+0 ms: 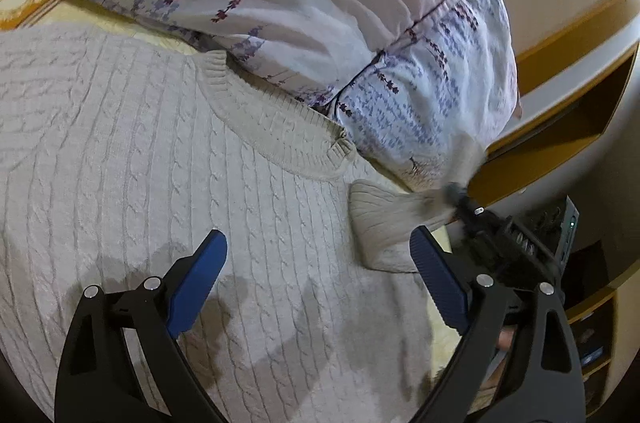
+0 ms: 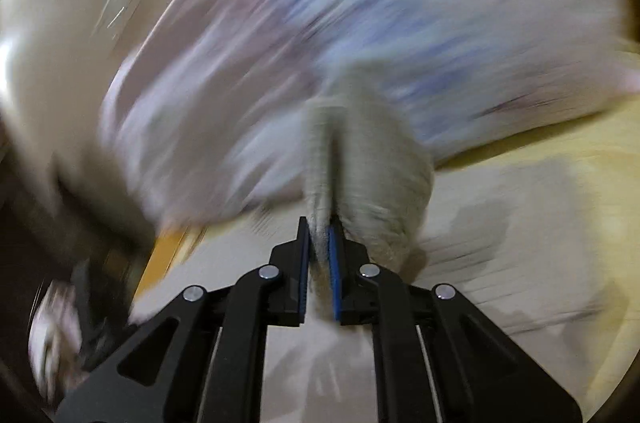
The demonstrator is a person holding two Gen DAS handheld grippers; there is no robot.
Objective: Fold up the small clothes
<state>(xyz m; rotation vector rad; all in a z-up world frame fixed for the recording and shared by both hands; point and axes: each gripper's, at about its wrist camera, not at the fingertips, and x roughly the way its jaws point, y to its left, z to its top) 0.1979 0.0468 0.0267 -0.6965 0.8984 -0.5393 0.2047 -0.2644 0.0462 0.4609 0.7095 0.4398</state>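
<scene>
From the left wrist camera, the left gripper (image 1: 318,259) stands with its two blue-padded fingers (image 1: 200,279) spread wide and nothing between them. It hovers over one cream cable-knit sweater (image 1: 132,151) that lies spread flat on a pale yellow bedsheet (image 1: 132,25), ribbed neckline (image 1: 276,127) toward the far side. The gripper's shadow falls on the knit just ahead of the fingers. Whether the fingertips touch the fabric cannot be told.

At the right of this view one ribbed sleeve cuff (image 1: 384,215) of the sweater is lifted off the bed, and its end is pinched by the blurred black right gripper (image 1: 460,201). Behind the sweater lies one white pillow printed with purple lavender sprigs (image 1: 320,3), and beyond it a yellow-edged wooden shelf unit (image 1: 568,119).

From the right wrist camera, heavily motion-blurred, the right gripper (image 2: 319,243) has its two pads nearly together, clamped on the cream ribbed cuff (image 2: 340,151), which stands up in a fold from between them. No earlier view is available. The lavender pillow (image 2: 400,23) fills the background as a smear, and the yellow bedsheet (image 2: 560,151) shows to the right, with the sweater's body (image 2: 500,263) below the gripper.
</scene>
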